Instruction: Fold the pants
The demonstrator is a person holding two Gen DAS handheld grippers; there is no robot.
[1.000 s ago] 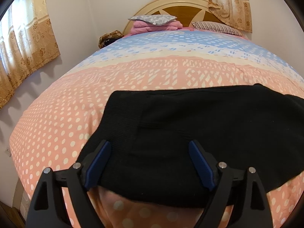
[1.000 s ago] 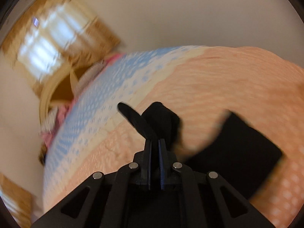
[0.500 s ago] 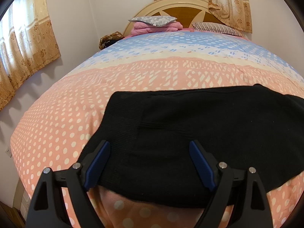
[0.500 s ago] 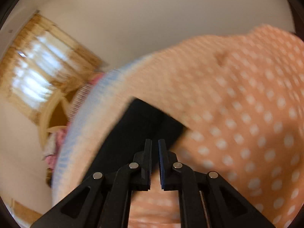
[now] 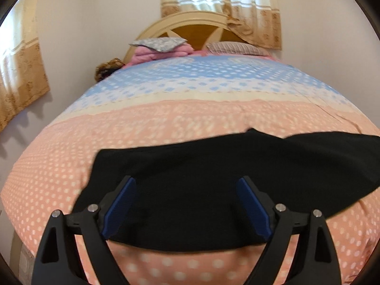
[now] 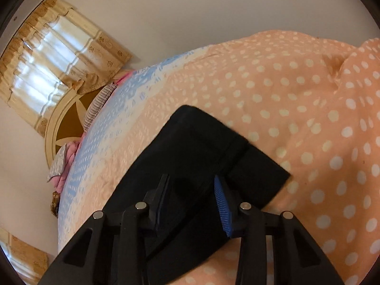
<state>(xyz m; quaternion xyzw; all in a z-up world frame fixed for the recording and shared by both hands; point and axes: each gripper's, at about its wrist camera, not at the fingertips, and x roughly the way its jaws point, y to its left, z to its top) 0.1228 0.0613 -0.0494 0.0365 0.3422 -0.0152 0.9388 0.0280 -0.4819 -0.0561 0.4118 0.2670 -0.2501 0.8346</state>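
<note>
A bed under a peach, cream and blue dotted quilt [image 5: 166, 123] fills most of both views, its rounded headboard [image 5: 190, 26] at the top centre of the left wrist view. The black pants [image 5: 213, 171] lie flat on the peach part of the quilt, across the lower half of the left wrist view and at lower centre of the right wrist view, where a folded layer lies on top. The left gripper [image 5: 187, 185] sits at the bottom of its frame, jaws spread wide above the cloth and pinching nothing. The right gripper [image 6: 192, 190] has just been opening; its blue pads stand apart over the pants, not pressing them.
</note>
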